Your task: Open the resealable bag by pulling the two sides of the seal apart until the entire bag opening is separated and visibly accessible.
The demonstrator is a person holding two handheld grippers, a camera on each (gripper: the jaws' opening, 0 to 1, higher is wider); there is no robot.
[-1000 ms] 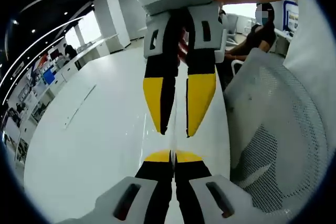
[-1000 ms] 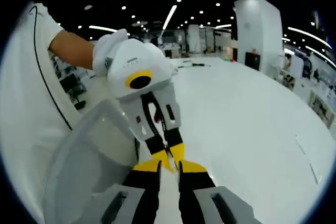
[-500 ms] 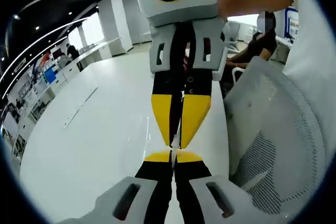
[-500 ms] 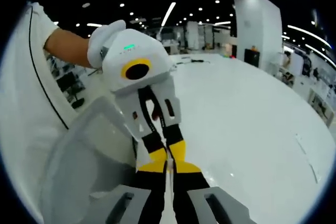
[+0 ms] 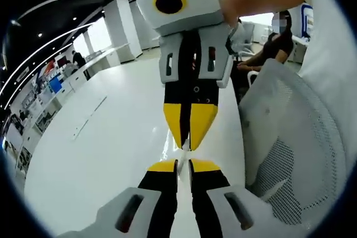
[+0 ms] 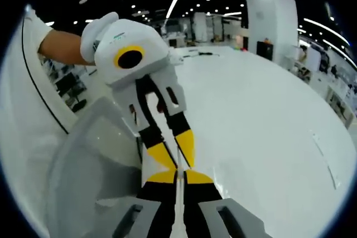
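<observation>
Items I can list around the work area, both views:

1. White table (image 5: 106, 149) – broad, glossy surface running away from me; I also see it in the right gripper view (image 6: 262, 115), where ceiling lights reflect on it.
2. White mesh chair back (image 5: 295, 132) – perforated, standing at the table's edge.
3. Translucent grey chair back (image 6: 95, 165) – in the right gripper view, at the table's edge.
4. White pillar (image 6: 268, 18) – square column beyond the table's far end.
5. Ceiling lights (image 6: 170, 5) – strips and round spots on a dark ceiling.
6. Seated person (image 5: 268, 43) – in the background past the table.
</observation>
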